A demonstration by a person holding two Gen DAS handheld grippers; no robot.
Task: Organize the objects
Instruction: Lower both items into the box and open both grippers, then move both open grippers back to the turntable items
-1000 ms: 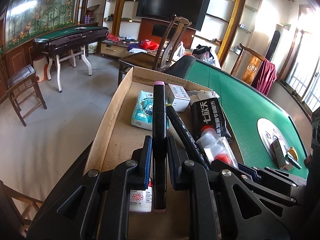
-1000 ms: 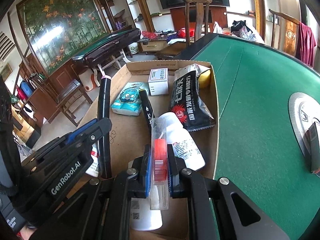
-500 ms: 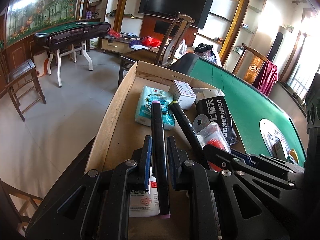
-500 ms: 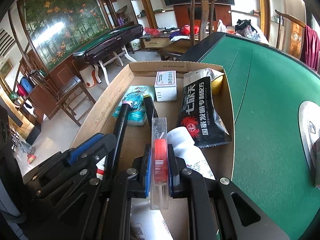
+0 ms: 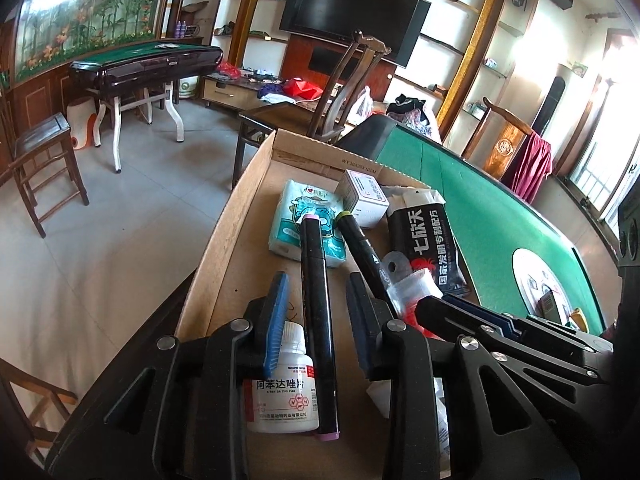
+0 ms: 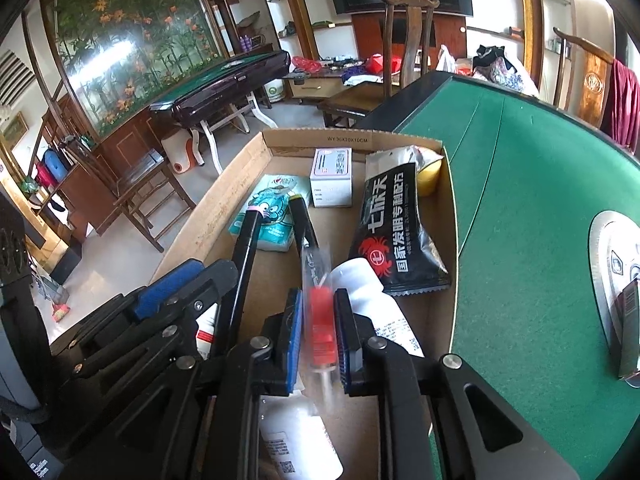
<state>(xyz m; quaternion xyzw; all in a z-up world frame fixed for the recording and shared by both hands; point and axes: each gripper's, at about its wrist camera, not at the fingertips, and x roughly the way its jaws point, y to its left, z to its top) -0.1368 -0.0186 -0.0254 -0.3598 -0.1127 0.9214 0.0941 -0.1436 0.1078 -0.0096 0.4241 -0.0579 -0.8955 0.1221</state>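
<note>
My left gripper [image 5: 318, 302] is open over a cardboard box [image 5: 224, 252]. A black marker with pink ends [image 5: 318, 312] lies loose between its fingers, resting on a white pill bottle [image 5: 282, 396]. My right gripper [image 6: 316, 320] has opened; a clear packet with a red item [image 6: 320, 312], blurred, sits between its spread fingers above a white bottle [image 6: 368, 304]. A second black marker [image 5: 360, 248] lies beside the first.
The box also holds a tissue pack [image 5: 306, 220], a small white carton [image 6: 332, 178], a black snack bag [image 6: 394, 240] and a yellow item [image 6: 428, 176]. It sits on a green felt table [image 6: 520, 200] with a round centre plate [image 6: 616, 264]. Chairs stand left.
Both grippers were shut on their items and have opened. The pink-ended marker dropped onto the box contents; the clear packet is slipping from the right fingers.
</note>
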